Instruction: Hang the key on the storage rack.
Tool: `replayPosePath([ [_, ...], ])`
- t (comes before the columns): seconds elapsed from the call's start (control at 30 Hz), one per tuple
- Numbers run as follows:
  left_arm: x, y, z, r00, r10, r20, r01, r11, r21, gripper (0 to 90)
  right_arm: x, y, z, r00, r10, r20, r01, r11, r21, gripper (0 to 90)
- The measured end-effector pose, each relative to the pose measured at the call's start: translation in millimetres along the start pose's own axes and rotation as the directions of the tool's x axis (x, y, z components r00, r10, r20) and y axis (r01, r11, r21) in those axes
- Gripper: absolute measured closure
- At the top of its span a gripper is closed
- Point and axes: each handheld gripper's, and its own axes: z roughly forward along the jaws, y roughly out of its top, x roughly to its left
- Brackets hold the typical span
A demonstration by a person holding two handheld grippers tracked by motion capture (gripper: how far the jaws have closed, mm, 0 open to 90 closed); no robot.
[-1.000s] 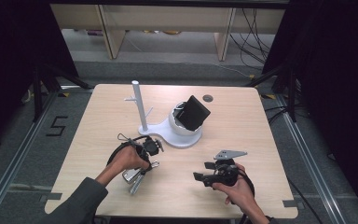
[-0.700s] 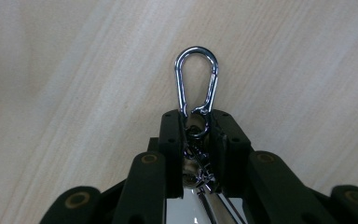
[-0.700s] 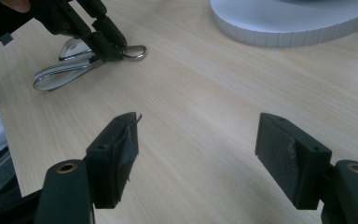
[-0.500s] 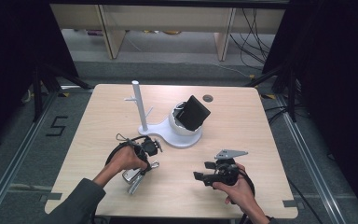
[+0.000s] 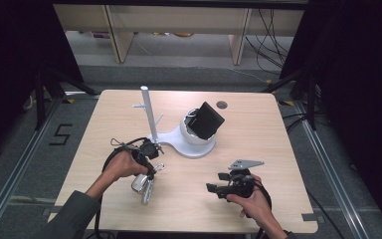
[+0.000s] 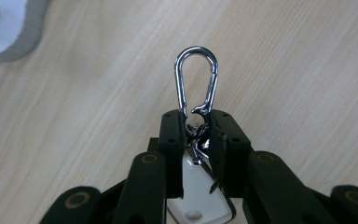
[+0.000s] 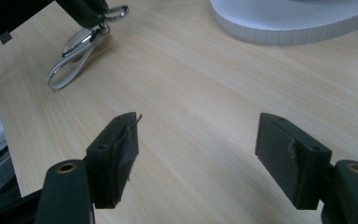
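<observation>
I look down on a pale wooden bench (image 5: 278,149) from above my own side. Nearest me, my two forearms come in from the bottom edge, and the sleeves are cut off there.

My right claw (image 5: 218,182) sits low on the right, near the front edge. In its own view the two black jaws stand wide apart with bare wood between them, so it is released and holds nothing. A grey three-cornered plate on top covers part of it from above.

My left claw (image 5: 153,165) is on the left, a little farther in. It is clenched on a key ring (image 6: 196,88): in its own view the jaws pinch the base of a shiny metal clip, whose loop sticks out past the tips over the wood. Behind the jaws a white tag is mostly hidden, and the small metal link between the pads is hard to make out. From above, my hand covers the grip itself; a silver fob and a loop hang below the claw, toward me. I cannot tell whether they touch the bench.

Farther in, near the middle, stands a white stand (image 5: 191,147) with a thin upright post and small side pegs. A black box (image 5: 206,120) rests tilted on its round base; its underside is hidden.

Beyond the bench lie floor, shelf legs and cables, dim and unclear.
</observation>
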Motion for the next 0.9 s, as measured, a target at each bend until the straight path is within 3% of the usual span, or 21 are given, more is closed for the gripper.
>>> replayPosePath([
  [0.2,8.6,-8.3,-23.8,0.9994,-0.022,-0.027,0.022,0.9994,-0.028,74.9,-0.2,0.3,-0.8,0.9998,-0.002,0.018,0.002,1.0,0.017,31.1],
  [0.23,10.0,-9.8,-28.5,0.9991,-0.024,-0.035,0.023,0.9991,-0.037,74.9,0.6,0.0,-0.4,0.9998,0.015,0.009,-0.016,1.0,0.02,31.0],
  [0.27,11.4,-11.6,-34.2,0.9992,-0.027,-0.031,0.026,0.9989,-0.038,74.9,-1.7,0.0,-0.6,0.9997,-0.009,0.023,0.009,1.0,0.01,31.1],
  [0.33,14.0,-14.5,-43.1,0.9982,-0.035,-0.049,0.032,0.9985,-0.045,74.9,-0.1,-0.2,-0.4,0.9995,0.031,0.005,-0.031,0.999,0.015,31.1],
  [0.4,16.7,-17.0,-50.1,0.9974,-0.037,-0.061,0.035,0.9984,-0.044,74.9,-1.7,0.3,-0.7,0.9999,0.012,0.012,-0.012,1.0,0.017,31.1],
  [0.57,24.1,-22.4,-67.6,0.9945,-0.061,-0.084,0.056,0.9963,-0.066,74.9,-1.2,0.4,-0.3,0.9998,0.015,0.01,-0.015,1.0,0.017,31.1],
  [0.63,27.0,-23.1,-74.0,0.9936,-0.061,-0.095,0.055,0.9964,-0.064,74.9,-2.0,0.1,1.6,0.9998,0.014,-0.012,-0.014,1.0,0.013,31.0],
  [0.67,28.5,-23.4,-77.2,0.9922,-0.068,-0.104,0.061,0.9958,-0.068,74.9,-3.8,0.4,1.7,0.9999,-0.015,-0.006,0.015,1.0,0.007,31.0],
  [0.7,30.0,-23.9,-81.3,0.9917,-0.072,-0.106,0.066,0.9957,-0.066,74.9,-0.2,0.0,0.0,0.9992,0.04,-0.002,-0.04,0.999,0.024,31.1],
  [0.87,39.8,-27.2,-99.1,0.9879,-0.092,-0.125,0.082,0.9929,-0.087,74.9,-4.5,0.3,0.8,0.9999,0.0,0.012,0.0,1.0,0.019,31.0],
  [0.9,42.4,-27.9,-102.7,0.9883,-0.092,-0.122,0.081,0.9927,-0.09,74.9,-3.9,0.2,0.9,0.9999,0.016,0.006,-0.016,1.0,0.017,31.1],
])
